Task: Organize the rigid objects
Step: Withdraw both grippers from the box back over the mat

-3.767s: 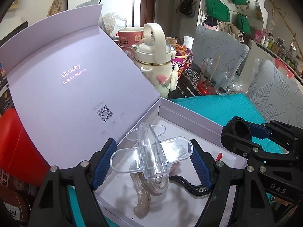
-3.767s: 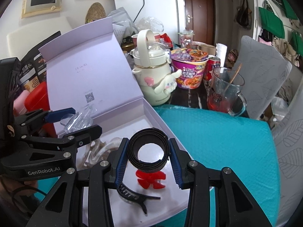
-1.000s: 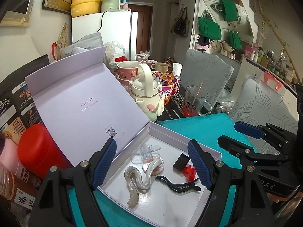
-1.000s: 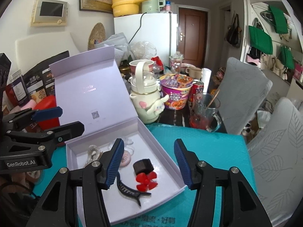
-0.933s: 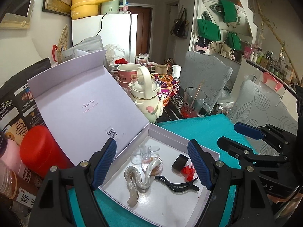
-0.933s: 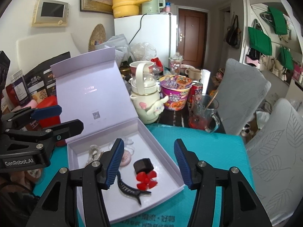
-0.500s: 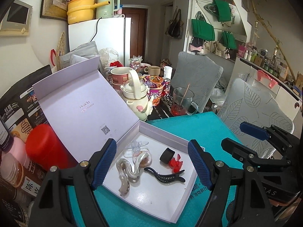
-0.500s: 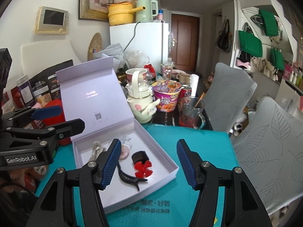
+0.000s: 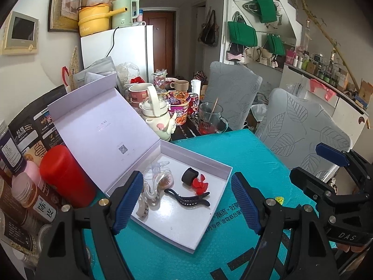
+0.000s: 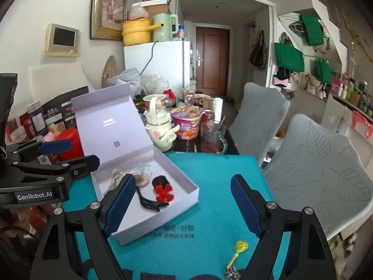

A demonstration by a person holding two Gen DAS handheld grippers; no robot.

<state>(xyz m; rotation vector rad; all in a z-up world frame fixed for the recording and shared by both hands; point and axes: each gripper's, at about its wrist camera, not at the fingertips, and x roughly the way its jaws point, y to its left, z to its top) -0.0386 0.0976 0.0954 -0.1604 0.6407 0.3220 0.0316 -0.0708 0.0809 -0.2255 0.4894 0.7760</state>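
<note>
An open pale lilac box [image 9: 219, 168] [image 10: 186, 184] lies on the teal mat, its lid [image 9: 100, 126] tilted back. Inside lie a black hair claw [image 9: 186, 199] [image 10: 149, 201], a red flower clip [image 9: 199, 184] [image 10: 164, 193], a black band [image 9: 189, 175] [image 10: 159, 180] and clear plastic pieces [image 9: 153, 182]. My left gripper [image 9: 186, 206] hangs open above the box's near edge with nothing held. My right gripper [image 10: 183, 206] is over the mat, its jaws opening, nothing between them. A yellow-headed hair tie [image 10: 239, 248] lies on the mat near the front; it shows as a yellow speck [image 9: 279, 199] in the left wrist view.
A red canister [image 9: 66, 175], jars and snack bags crowd the left. Behind the box stand a cream kettle-shaped bottle [image 9: 158, 119], a noodle cup [image 9: 178, 107] and a glass mug [image 9: 211, 121]. Two grey leaf-patterned chairs [image 10: 326, 175] stand right of the table.
Both grippers have pulled back and risen away from the box, which now looks smaller. The right jaws have spread wider. The items in the box lie as before.
</note>
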